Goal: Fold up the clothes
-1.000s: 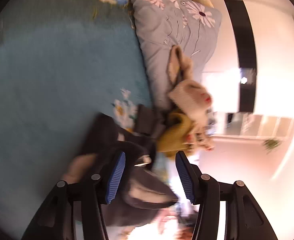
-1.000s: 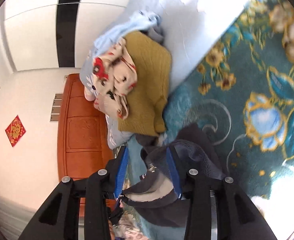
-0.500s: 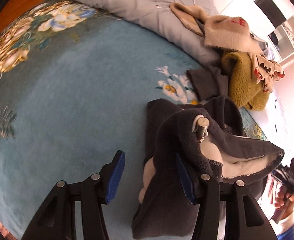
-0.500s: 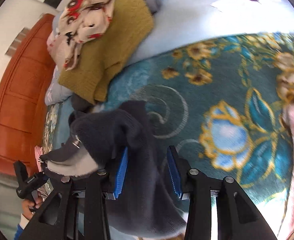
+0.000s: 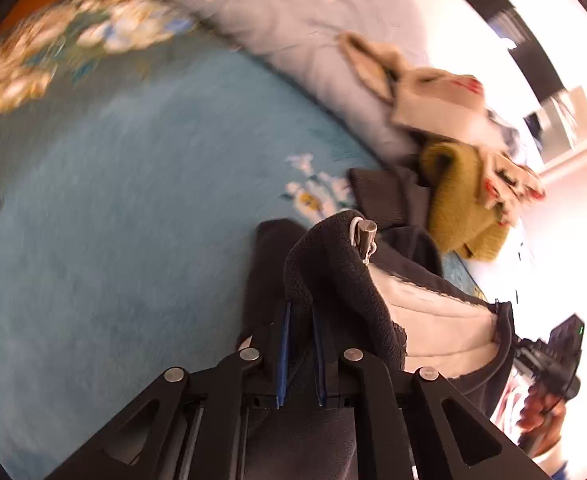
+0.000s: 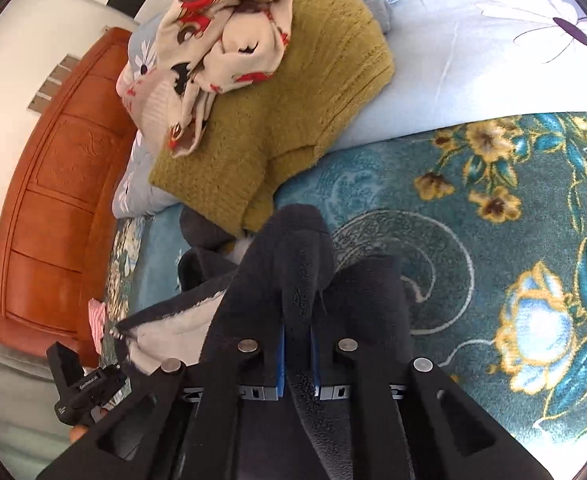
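A dark grey fleece jacket with a pale lining and a metal zip pull lies bunched on the teal flowered blanket. My left gripper is shut on a fold of its dark fabric. In the right wrist view the same jacket rises between the blue pads, and my right gripper is shut on another fold of it. The pale lining shows to the left of that grip.
A mustard knit sweater with a cream patterned garment on top sits on a pale grey flowered quilt. An orange wooden headboard stands at the left. The other hand-held gripper shows at the right edge.
Both grippers went from open beside the jacket to shut on folds of it. The left view rolled and is blurred; the right hand moved closer over the jacket.
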Demonstrator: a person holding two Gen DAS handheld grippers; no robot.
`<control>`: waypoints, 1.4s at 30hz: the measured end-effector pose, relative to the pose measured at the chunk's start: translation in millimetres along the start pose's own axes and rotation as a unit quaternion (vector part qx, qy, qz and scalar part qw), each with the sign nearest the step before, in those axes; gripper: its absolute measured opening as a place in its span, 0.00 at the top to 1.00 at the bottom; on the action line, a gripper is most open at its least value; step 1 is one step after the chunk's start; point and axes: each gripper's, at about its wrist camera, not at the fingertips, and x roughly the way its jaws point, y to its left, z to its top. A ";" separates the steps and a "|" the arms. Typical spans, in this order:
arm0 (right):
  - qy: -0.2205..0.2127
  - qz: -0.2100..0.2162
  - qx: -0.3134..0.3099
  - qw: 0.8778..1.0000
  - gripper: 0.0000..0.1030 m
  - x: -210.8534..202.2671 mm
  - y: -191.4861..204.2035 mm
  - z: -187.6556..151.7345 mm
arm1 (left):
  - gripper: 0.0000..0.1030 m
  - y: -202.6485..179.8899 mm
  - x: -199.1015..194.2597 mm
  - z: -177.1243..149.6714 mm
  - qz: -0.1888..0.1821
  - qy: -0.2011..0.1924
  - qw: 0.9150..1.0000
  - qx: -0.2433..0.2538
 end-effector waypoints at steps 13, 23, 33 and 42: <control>-0.025 -0.047 0.103 0.993 0.93 -6.7 -45.6 24.6 | 0.93 18.0 -2.1 25.7 0.051 -0.008 0.998 -0.036; -0.043 -0.063 0.100 0.992 0.70 -19.6 -37.2 21.0 | 0.89 25.7 -27.6 15.9 0.023 -0.005 0.997 -0.072; -0.064 -0.009 0.108 0.992 0.48 -52.2 -44.7 -81.2 | 0.55 35.4 -55.0 -71.6 -0.006 -0.039 0.978 -0.205; -0.084 0.038 0.205 0.974 0.34 -82.7 -85.4 -179.5 | 0.22 33.5 -41.3 -127.7 -0.050 -0.008 0.952 -0.302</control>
